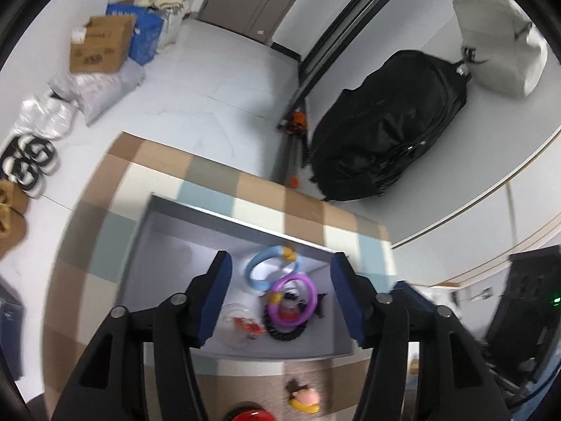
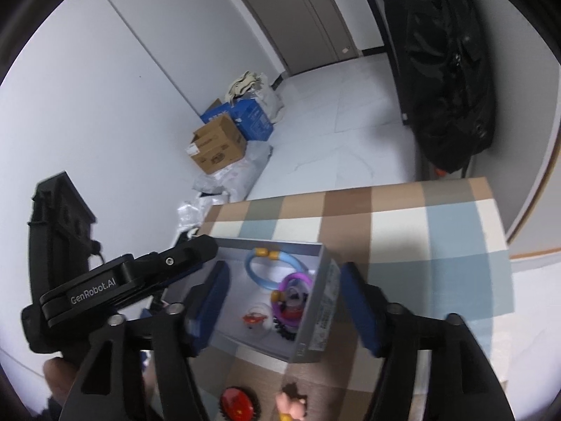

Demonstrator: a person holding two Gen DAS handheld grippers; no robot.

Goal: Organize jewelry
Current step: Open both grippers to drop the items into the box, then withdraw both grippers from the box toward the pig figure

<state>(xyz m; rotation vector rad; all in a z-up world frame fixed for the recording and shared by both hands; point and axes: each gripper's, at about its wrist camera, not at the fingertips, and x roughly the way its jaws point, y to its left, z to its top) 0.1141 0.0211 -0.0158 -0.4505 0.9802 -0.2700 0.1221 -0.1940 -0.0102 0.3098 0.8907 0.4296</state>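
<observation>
Both grippers hover above a grey box (image 1: 168, 245) on the checked bench (image 1: 217, 182). The left gripper (image 1: 280, 294) has its jaws released, spread wide over the box's contents and grasping nothing. The right gripper (image 2: 280, 301) is likewise released, its jaws straddling the box's right wall.

Inside the box lie a light-blue bracelet (image 1: 266, 266) with amber beads, a purple bracelet (image 1: 292, 301) touching it, a black beaded piece (image 1: 285, 333) beneath, and a small red item (image 1: 247, 324) (too blurred to name). On the bench, nearer the camera than the box, sit a pink-and-yellow trinket (image 1: 305, 400) and a red round piece (image 2: 237, 403).
</observation>
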